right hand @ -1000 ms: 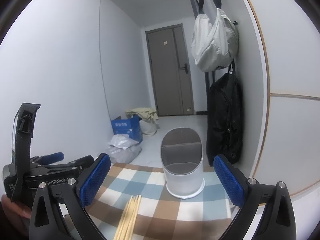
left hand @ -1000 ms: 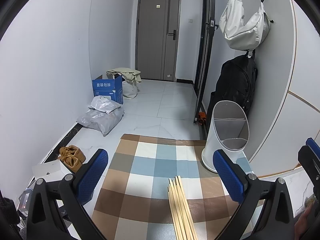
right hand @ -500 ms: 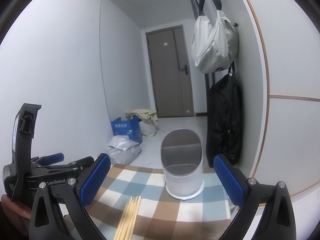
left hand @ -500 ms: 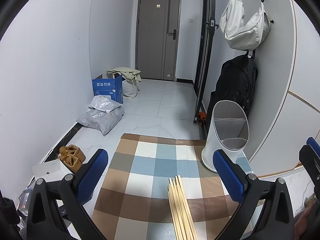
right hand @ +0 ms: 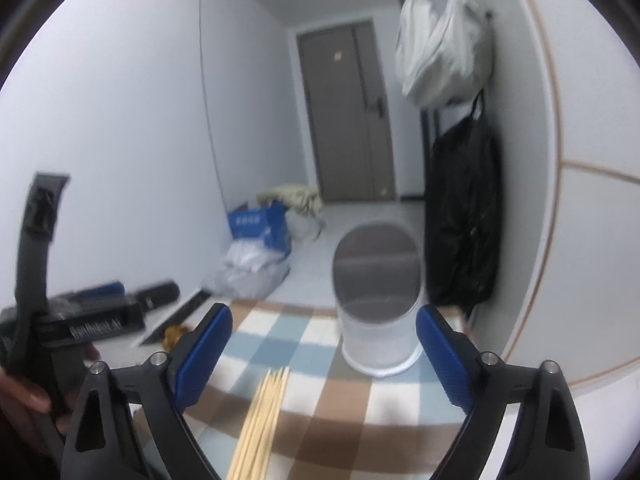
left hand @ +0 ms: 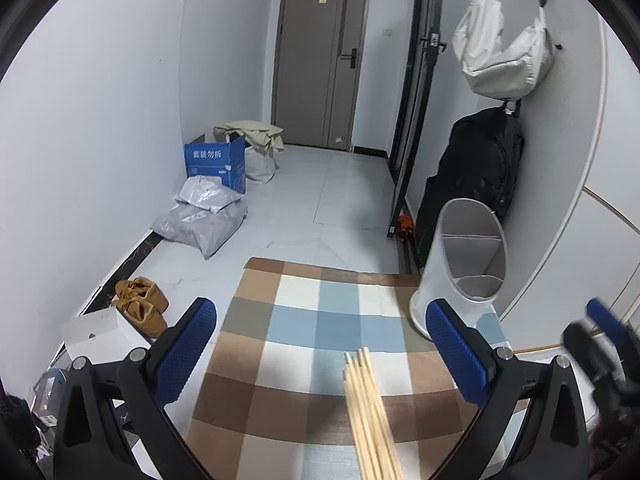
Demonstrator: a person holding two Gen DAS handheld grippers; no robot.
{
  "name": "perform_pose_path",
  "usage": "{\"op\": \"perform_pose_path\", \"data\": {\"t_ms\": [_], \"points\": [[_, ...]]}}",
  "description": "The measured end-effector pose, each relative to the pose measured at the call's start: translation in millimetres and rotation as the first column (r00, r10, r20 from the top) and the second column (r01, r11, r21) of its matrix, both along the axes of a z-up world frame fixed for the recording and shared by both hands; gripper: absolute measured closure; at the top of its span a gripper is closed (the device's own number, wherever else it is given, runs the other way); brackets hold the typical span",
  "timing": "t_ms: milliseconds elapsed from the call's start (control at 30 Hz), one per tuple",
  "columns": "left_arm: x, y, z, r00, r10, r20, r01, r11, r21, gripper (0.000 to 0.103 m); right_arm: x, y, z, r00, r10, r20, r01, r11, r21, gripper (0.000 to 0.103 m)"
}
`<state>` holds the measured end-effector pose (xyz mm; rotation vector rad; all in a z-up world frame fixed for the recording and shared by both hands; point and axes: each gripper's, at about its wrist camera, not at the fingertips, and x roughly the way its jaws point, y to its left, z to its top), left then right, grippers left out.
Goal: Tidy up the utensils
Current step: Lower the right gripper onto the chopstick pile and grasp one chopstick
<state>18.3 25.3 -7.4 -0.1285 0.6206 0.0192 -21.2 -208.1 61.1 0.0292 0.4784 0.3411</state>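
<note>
A bundle of several wooden chopsticks [left hand: 370, 412] lies on a checked cloth [left hand: 296, 328], pointing away from me; it also shows low in the right wrist view as chopsticks [right hand: 262, 420]. A white slanted-top utensil holder [left hand: 464, 268] with inner dividers stands at the cloth's far right corner, seen as holder [right hand: 378, 300] straight ahead of the right hand. My left gripper [left hand: 326, 354] is open above the cloth with nothing between its pads. My right gripper [right hand: 324, 356] has wide jaws that are closing, with only the chopstick tips below them.
A black backpack [left hand: 476, 184] leans on the right wall under a hung white bag [left hand: 504, 52]. Grey parcels [left hand: 204, 216], a blue box [left hand: 216, 160] and brown shoes [left hand: 140, 304] line the left wall. The left gripper's body [right hand: 60, 320] sits at the right view's left edge.
The right gripper has dipped and moved forward, blurring its view, and its jaws have narrowed a little. The left gripper has stayed where it was.
</note>
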Motion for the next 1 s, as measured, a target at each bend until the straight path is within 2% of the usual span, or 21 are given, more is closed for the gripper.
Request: {"op": "perform_pose_path", "data": {"t_ms": [167, 233, 300, 400, 467, 533, 700, 933, 1000], "points": [[15, 30, -8, 0.997, 0.042, -0.072, -0.046, 0.997, -0.061, 0.001, 35, 24, -26, 0.981, 0.08, -0.179, -0.09, 0.995, -0.05, 0.027], [21, 41, -12, 0.994, 0.058, -0.094, -0.066, 0.995, -0.081, 0.001, 49, 36, -39, 0.958, 0.118, -0.26, -0.137, 0.989, -0.058, 0.042], [25, 48, -15, 0.991, 0.08, -0.103, -0.088, 0.994, -0.069, 0.001, 63, 50, -55, 0.924, 0.153, -0.349, -0.19, 0.979, -0.074, 0.046], [30, 57, -19, 0.988, 0.096, -0.123, -0.104, 0.992, -0.067, 0.001, 80, 69, -77, 0.876, 0.193, -0.443, -0.261, 0.96, -0.098, 0.061], [32, 62, -24, 0.984, 0.106, -0.143, -0.117, 0.991, -0.07, 0.001, 93, 80, -93, 0.845, 0.186, -0.501, -0.287, 0.949, -0.132, 0.063], [34, 69, -27, 0.981, 0.108, -0.164, -0.124, 0.988, -0.089, 0.001, 106, 91, -109, 0.816, 0.167, -0.553, -0.305, 0.938, -0.167, 0.073], [39, 81, -31, 0.971, 0.123, -0.204, -0.151, 0.98, -0.129, 0.001, 133, 105, -130, 0.752, 0.135, -0.645, -0.326, 0.927, -0.186, 0.079], [42, 94, -37, 0.962, 0.126, -0.241, -0.17, 0.971, -0.168, 0.001, 156, 124, -154, 0.721, 0.064, -0.69, -0.346, 0.896, -0.278, 0.084], [42, 97, -38, 0.96, 0.122, -0.25, -0.17, 0.969, -0.178, 0.001, 159, 125, -157, 0.713, 0.062, -0.699, -0.346, 0.897, -0.275, 0.084]]}}
